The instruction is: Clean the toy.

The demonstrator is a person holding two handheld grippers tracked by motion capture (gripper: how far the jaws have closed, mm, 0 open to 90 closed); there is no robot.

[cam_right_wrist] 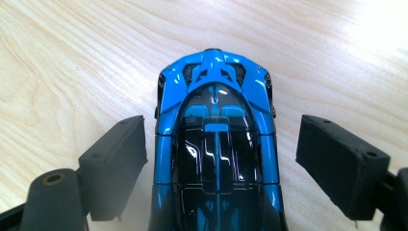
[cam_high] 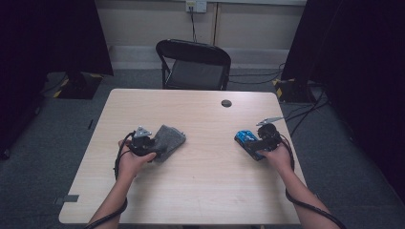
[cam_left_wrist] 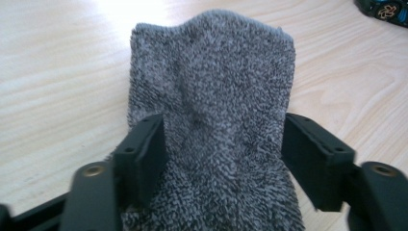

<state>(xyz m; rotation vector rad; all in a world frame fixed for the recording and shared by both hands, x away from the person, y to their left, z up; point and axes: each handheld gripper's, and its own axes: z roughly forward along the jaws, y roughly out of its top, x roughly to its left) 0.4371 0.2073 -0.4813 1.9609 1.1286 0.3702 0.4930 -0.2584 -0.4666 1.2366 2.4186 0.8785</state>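
We've got the left gripper (cam_high: pixel 154 143) on the left side of the surface (cam_high: pixel 200 191), jaws spread apart with the grey cloth (cam_left_wrist: pixel 216 120) lying flat between them. The one jaw sits right at the cloth's edge, but nothing's pinched. Over on the right, the right gripper (cam_high: pixel 253 144) has its jaws wide apart around the blue toy car (cam_right_wrist: pixel 216 139), with a gap on both sides, so the car just sits on the surface.

black claws (cam_high: pixel 143 143), brass screws, trailing black cables
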